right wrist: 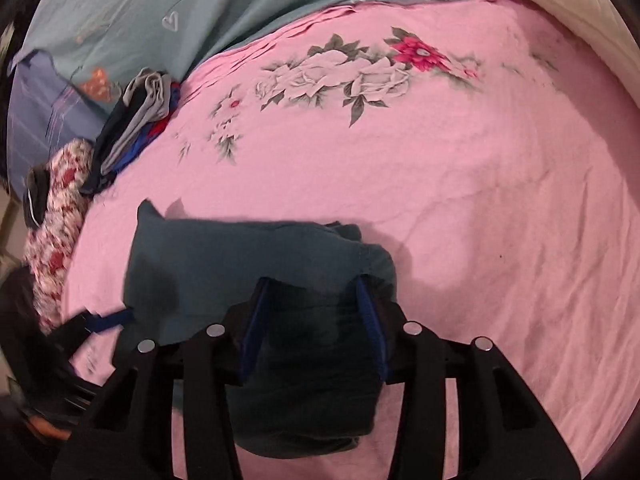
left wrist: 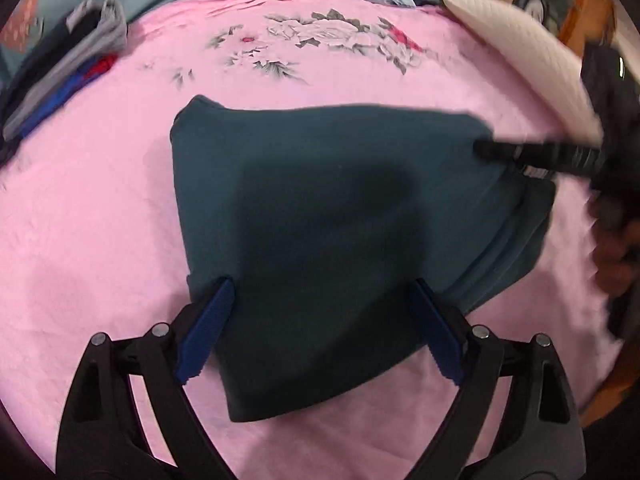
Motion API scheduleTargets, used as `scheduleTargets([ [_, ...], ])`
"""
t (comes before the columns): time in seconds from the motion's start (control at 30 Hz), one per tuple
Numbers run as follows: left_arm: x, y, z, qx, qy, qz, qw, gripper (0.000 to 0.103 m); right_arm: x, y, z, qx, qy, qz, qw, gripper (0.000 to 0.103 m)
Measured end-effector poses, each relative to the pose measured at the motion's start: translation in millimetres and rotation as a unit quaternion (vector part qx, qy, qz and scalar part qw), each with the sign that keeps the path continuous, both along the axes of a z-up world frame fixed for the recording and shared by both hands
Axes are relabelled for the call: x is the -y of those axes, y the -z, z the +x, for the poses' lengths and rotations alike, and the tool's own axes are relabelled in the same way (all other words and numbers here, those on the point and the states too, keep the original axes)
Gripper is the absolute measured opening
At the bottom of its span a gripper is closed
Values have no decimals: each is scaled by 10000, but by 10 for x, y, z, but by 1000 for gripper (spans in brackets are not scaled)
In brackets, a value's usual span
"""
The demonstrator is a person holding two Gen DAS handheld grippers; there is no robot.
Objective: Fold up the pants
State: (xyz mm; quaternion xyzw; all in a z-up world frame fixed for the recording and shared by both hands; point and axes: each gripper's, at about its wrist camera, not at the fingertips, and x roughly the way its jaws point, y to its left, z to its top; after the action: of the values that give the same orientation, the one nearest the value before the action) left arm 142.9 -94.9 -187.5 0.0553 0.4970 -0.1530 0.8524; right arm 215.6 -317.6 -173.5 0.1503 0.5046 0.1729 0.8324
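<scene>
Pants, dark teal, lie folded into a compact block on the pink floral bedsheet. Your left gripper hangs over the near edge of the block with its blue-padded jaws spread wide, gripping nothing. Your right gripper stands over the block's right end, jaws about half apart, cloth showing between them; whether the pads pinch it cannot be told. A pile of other clothes sits at the sheet's far left edge.
</scene>
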Motion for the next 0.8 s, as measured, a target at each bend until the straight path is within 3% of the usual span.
scheduleTargets([
  [0.07,9,-91,-55,-16,124,98,9999,90,-13,-200,-66,107,-72,-25,9999,46],
  [0.13,-80,-234,-59,-60,65,-93,9999,90,3,-441,-185,431,-134,-12,9990,47],
  [0.23,-197,-280,-98,-79,-177,-216,9996,91,45,-631,-444,599,-293,362,9971,47],
  [0.3,-219,-193,-92,-215,-232,-115,9994,91,8,-543,-567,412,-492,556,9964,47],
  [0.4,-256,66,-101,-527,-315,-23,9981,93,-50,-86,-611,-257,-537,324,9977,45],
  [0.43,-272,94,-114,-486,-321,-9,9983,94,-31,-11,-633,-250,-510,441,9974,45],
  [0.53,-283,-14,-114,-533,-302,78,9981,94,10,-87,-647,-311,-390,656,9966,49],
  [0.6,-325,-155,-111,-380,-388,-39,9985,94,72,-251,-670,-203,-311,747,9965,60],
  [0.7,-429,-331,-56,-156,-667,-147,9975,98,175,-412,-679,90,-124,579,9982,68],
  [0.8,-602,-371,95,-266,-1136,-403,9923,99,252,-409,-582,171,5,445,9989,70],
])
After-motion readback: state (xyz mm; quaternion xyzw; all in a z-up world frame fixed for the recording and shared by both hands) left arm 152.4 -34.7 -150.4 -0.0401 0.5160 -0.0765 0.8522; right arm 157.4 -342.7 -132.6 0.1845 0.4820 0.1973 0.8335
